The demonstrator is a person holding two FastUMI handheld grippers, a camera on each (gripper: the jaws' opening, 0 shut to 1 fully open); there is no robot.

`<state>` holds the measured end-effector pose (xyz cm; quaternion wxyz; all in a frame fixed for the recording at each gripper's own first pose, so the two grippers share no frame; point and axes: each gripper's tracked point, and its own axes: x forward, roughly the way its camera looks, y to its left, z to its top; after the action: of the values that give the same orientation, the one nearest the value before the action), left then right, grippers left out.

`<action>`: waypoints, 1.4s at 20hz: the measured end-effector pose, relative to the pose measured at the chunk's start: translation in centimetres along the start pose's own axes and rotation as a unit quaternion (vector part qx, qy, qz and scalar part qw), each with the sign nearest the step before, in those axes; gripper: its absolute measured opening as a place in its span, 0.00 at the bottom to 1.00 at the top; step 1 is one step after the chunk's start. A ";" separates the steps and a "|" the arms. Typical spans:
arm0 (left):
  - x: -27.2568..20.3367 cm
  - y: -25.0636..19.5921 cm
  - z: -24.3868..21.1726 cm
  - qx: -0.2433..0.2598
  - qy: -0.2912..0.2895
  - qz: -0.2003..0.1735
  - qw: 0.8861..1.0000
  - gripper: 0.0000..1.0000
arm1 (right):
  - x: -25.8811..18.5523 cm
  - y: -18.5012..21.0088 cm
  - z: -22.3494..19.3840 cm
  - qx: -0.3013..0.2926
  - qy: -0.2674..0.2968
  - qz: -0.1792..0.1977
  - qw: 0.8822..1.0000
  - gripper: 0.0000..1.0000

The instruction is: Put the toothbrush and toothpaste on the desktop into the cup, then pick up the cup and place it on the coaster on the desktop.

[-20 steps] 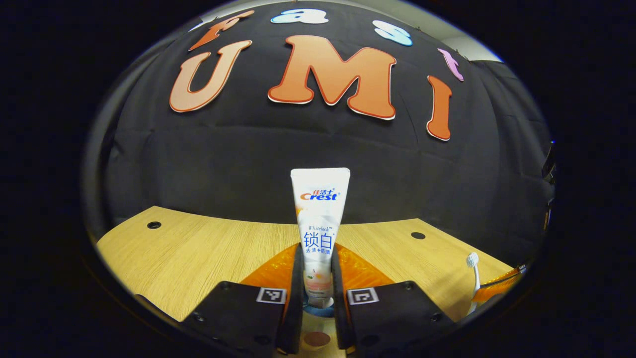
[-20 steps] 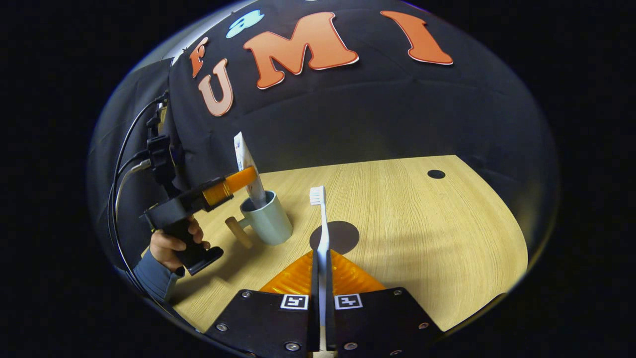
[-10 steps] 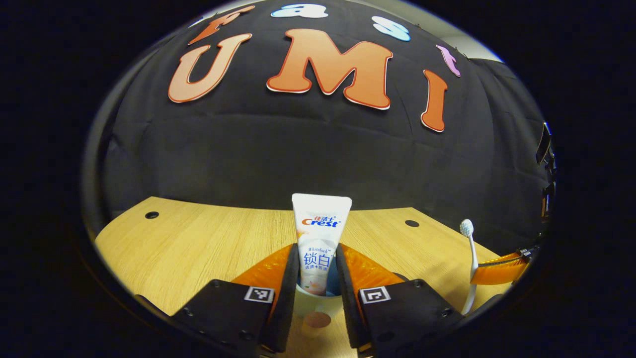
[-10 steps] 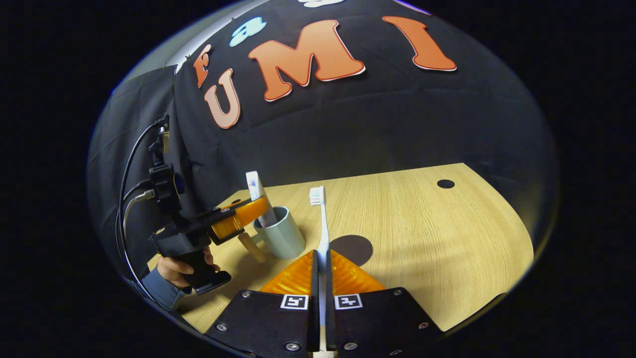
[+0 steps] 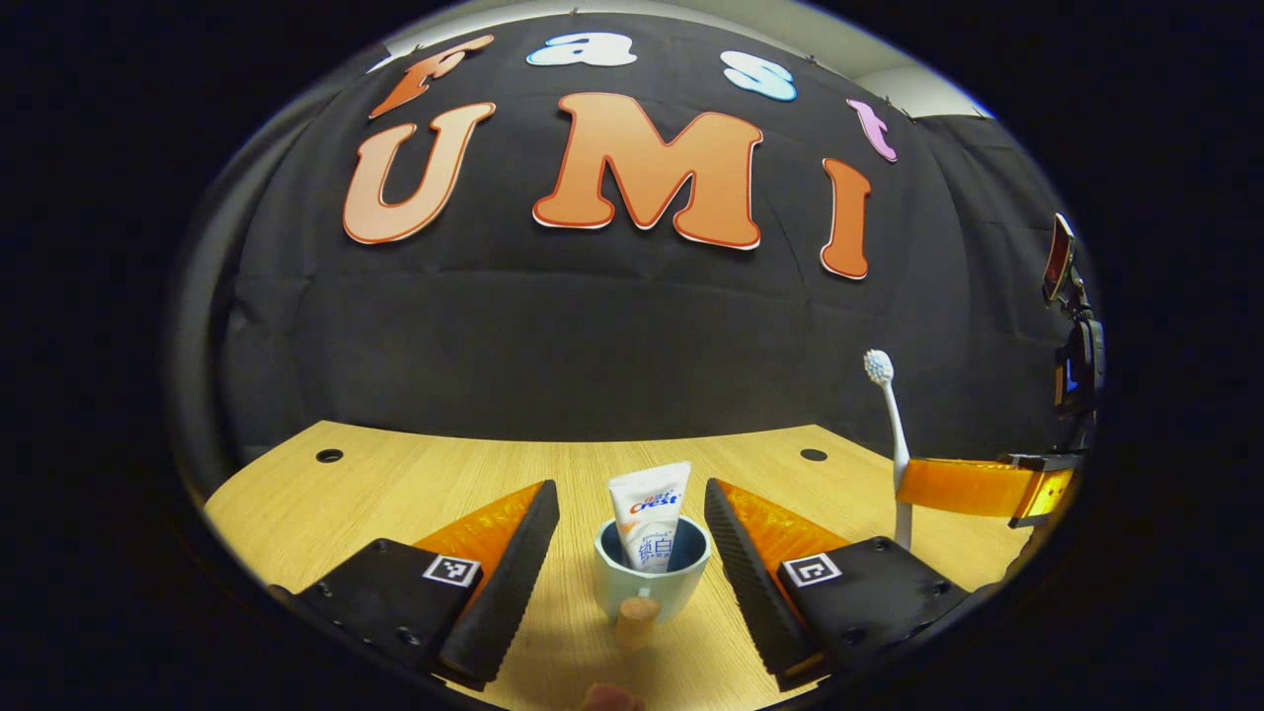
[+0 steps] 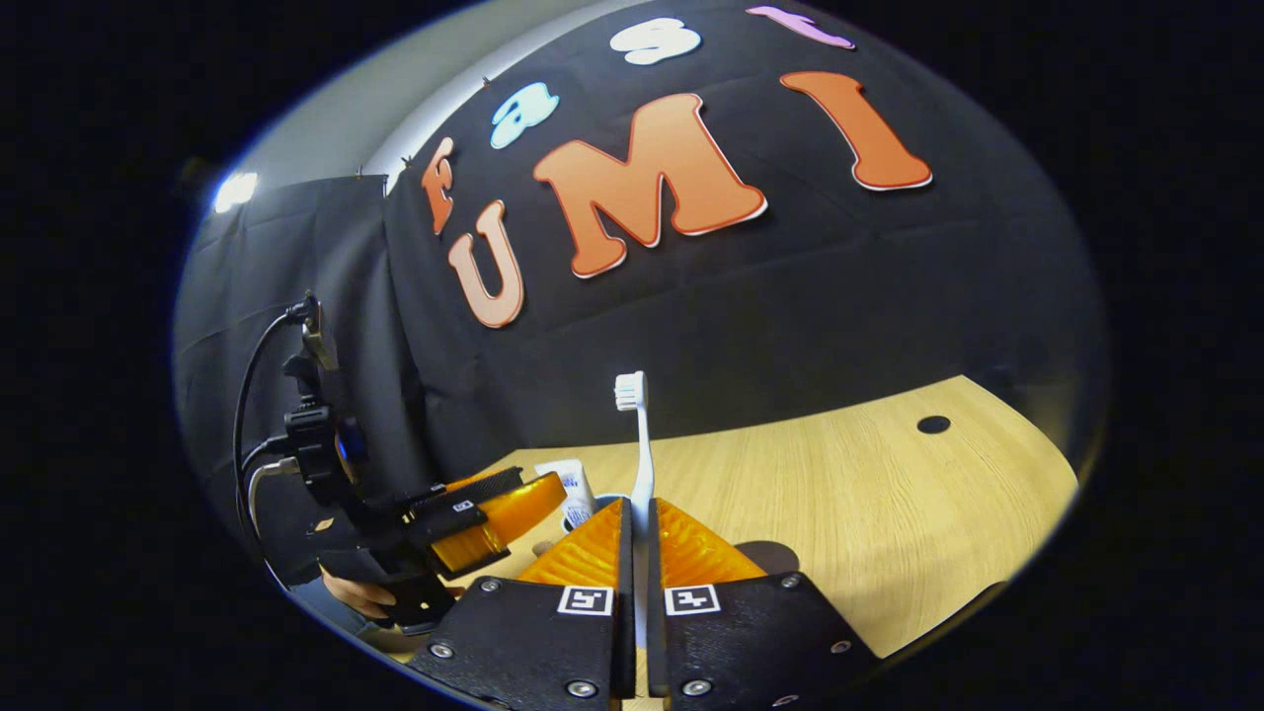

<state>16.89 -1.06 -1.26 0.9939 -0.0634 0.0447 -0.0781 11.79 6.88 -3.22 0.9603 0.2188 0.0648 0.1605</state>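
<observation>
- Fingers of the left gripper (image 5: 632,523), nearest in the left gripper view, are spread wide, with 1 on each side of the cup (image 5: 650,573) and neither touching it.
- Cup stands upright on the wooden desktop (image 5: 395,484) between those 2 fingers, its knob-ended handle (image 5: 637,622) pointing toward the camera.
- Toothpaste (image 5: 652,513) stands inside the cup, crimped end up and leaning slightly, free of both fingers.
- To the right in the same view the right gripper (image 5: 973,486) reaches in from the edge and holds the toothbrush (image 5: 892,434) upright, bristle head on top, above the desktop.
- Farther back, 2 dark round holes sit in the desktop near its far edge, 1 left (image 5: 329,455) and 1 right (image 5: 813,454); the black cloth wall rises behind.
- In the right gripper view, the right gripper (image 6: 639,523) has its fingers pressed narrow onto the toothbrush (image 6: 639,444) handle, the brush rising straight between them with the head (image 6: 629,390) high.
- Just beyond the left fingertip, the toothpaste (image 6: 575,486) top and a sliver of the cup rim (image 6: 604,499) peek out.
- To the left, a hand (image 6: 360,595) holds the left gripper (image 6: 494,509), fingers parted, cables running up from its body.
- A dark round patch (image 6: 765,556) lies on the desktop (image 6: 889,513) right of the fingers; whether it is the coaster cannot be told.
- Another hole (image 6: 932,425) marks the far right of the desktop.
</observation>
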 end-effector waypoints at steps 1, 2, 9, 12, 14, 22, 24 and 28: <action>-0.4 -0.1 0.0 0.001 -0.001 0.000 1.000 0.96 | 0.5 0.3 0.4 -0.001 -0.010 0.005 1.000 0.05; -1.0 0.0 0.2 0.004 -0.003 0.001 1.000 0.96 | 0.8 0.6 0.9 0.002 -0.022 0.012 1.000 0.05; -3.7 0.9 0.4 0.033 -0.014 0.024 0.999 0.98 | 4.9 1.9 2.3 0.040 -0.086 0.062 0.994 0.06; -4.3 1.0 0.1 0.044 -0.011 0.031 0.998 0.98 | 6.0 2.3 3.9 0.051 -0.130 0.080 0.987 0.06; -4.8 1.3 -0.3 0.051 -0.010 0.036 0.998 0.98 | 7.1 2.0 4.5 0.043 -0.156 0.080 0.984 0.06; -6.1 0.9 -0.9 0.062 -0.016 0.050 0.997 0.98 | 10.3 2.7 3.4 0.065 -0.165 0.102 0.979 0.06; -6.1 0.9 -1.0 0.057 -0.016 0.049 0.997 0.98 | 11.1 2.8 2.6 0.061 -0.157 0.100 0.981 0.06; -5.3 0.8 -1.7 0.045 -0.004 0.044 0.998 0.98 | 11.8 2.6 1.2 0.056 -0.139 0.094 0.984 0.06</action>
<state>11.67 0.39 -2.67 0.9984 -0.0173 0.0397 -0.0362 22.40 12.56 -1.63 0.9268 0.2976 -0.0814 0.2140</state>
